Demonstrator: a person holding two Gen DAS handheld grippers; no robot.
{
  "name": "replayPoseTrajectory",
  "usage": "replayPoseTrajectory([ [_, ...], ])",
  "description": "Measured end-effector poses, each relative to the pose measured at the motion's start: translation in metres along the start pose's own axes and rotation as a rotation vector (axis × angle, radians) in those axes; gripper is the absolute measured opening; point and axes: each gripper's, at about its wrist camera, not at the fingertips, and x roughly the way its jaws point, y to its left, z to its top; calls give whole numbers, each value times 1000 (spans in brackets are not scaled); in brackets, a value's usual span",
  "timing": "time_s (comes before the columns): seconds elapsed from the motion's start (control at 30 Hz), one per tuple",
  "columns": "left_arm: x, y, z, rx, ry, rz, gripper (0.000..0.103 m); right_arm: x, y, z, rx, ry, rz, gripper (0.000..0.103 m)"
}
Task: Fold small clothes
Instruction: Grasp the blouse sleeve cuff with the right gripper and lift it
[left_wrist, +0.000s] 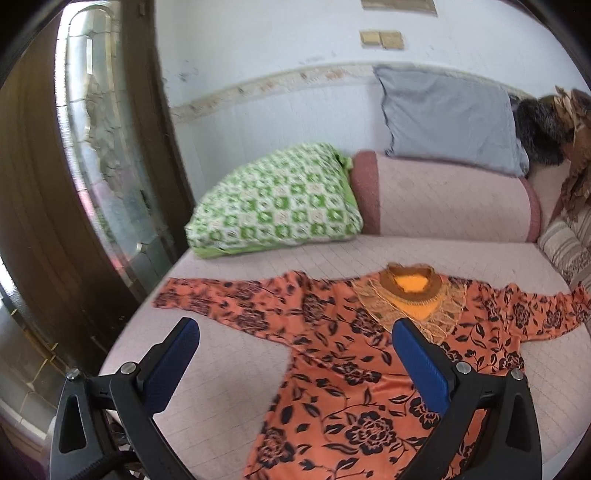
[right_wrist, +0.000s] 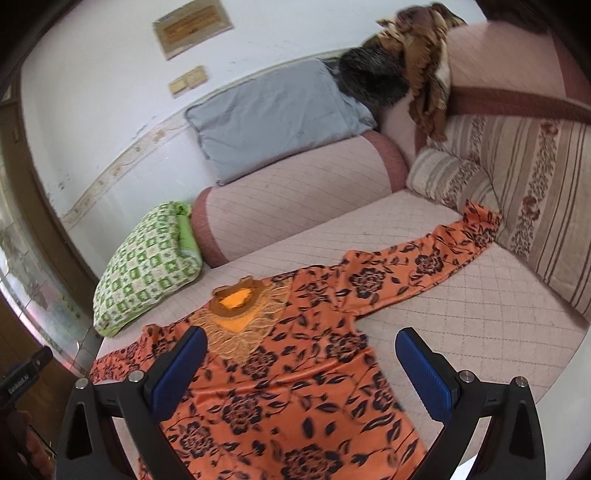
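Pale pink quilted bedding covers the sofa-bed where the work lies, and both tools hang above its near part. Nearest the left camera, the left gripper has its blue-padded fingers spread wide with nothing between them, poised over the garment's left half. Likewise the right gripper stands wide apart and empty, its blue pads framing the garment's right side. Beneath them the orange dress with black floral print lies flat and face up, unfolded, its hem toward the cameras and its embroidered neckline farther off. Both sleeves stretch straight out; the left sleeve reaches toward the bed's edge, while the right sleeve ends touching a striped floral cushion. Beyond the collar, a green-and-white checked pillow leans beside a pink bolster. Farther back a grey pillow rests against the white wall, with dark and brown fabric heaped at the corner.
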Motion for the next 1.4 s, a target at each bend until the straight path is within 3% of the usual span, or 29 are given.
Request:
replayPoseTrajectory([
  [0.2, 91, -55, -18, 23, 175, -103, 103, 55, -114, 21, 240, 12, -32, 102],
  [0.3, 135, -88, -31, 11, 260, -155, 103, 95, -175, 33, 328, 24, -68, 93],
  [0.4, 166, -115, -40, 0, 274, -181, 103, 130, -233, 48, 377, 69, -113, 74],
  [0.47, 185, -131, -43, -1, 263, -188, 103, 165, -274, 59, 476, 103, -94, 66],
  [0.53, 194, -133, -46, 2, 250, -184, 103, 186, -314, 67, 556, 113, -149, 60],
  [0.67, 224, -130, -53, 9, 264, -123, 103, 217, -374, 86, 622, 67, -318, 60],
  [0.77, 241, -123, -56, -6, 284, -89, 103, 236, -406, 91, 669, 71, -362, 60],
  [0.9, 248, -121, -56, -1, 283, -69, 103, 253, -422, 98, 635, 44, -405, 60],
  [0.97, 247, -124, -58, 15, 280, -69, 103, 260, -430, 104, 623, 19, -412, 50],
  [1.03, 246, -127, -59, 15, 281, -65, 103, 264, -434, 105, 609, 26, -438, 26],
  [1.1, 245, -128, -58, 14, 288, -76, 103, 268, -437, 105, 606, 25, -437, 19],
  [1.2, 239, -125, -53, 3, 280, -80, 103, 262, -435, 103, 637, 7, -391, 5],
  [1.3, 230, -114, -46, -21, 259, -84, 103, 244, -406, 111, 595, -52, -311, 5],
  [1.4, 222, -96, -41, -65, 247, -98, 103, 228, -365, 126, 584, -83, -156, 5],
])
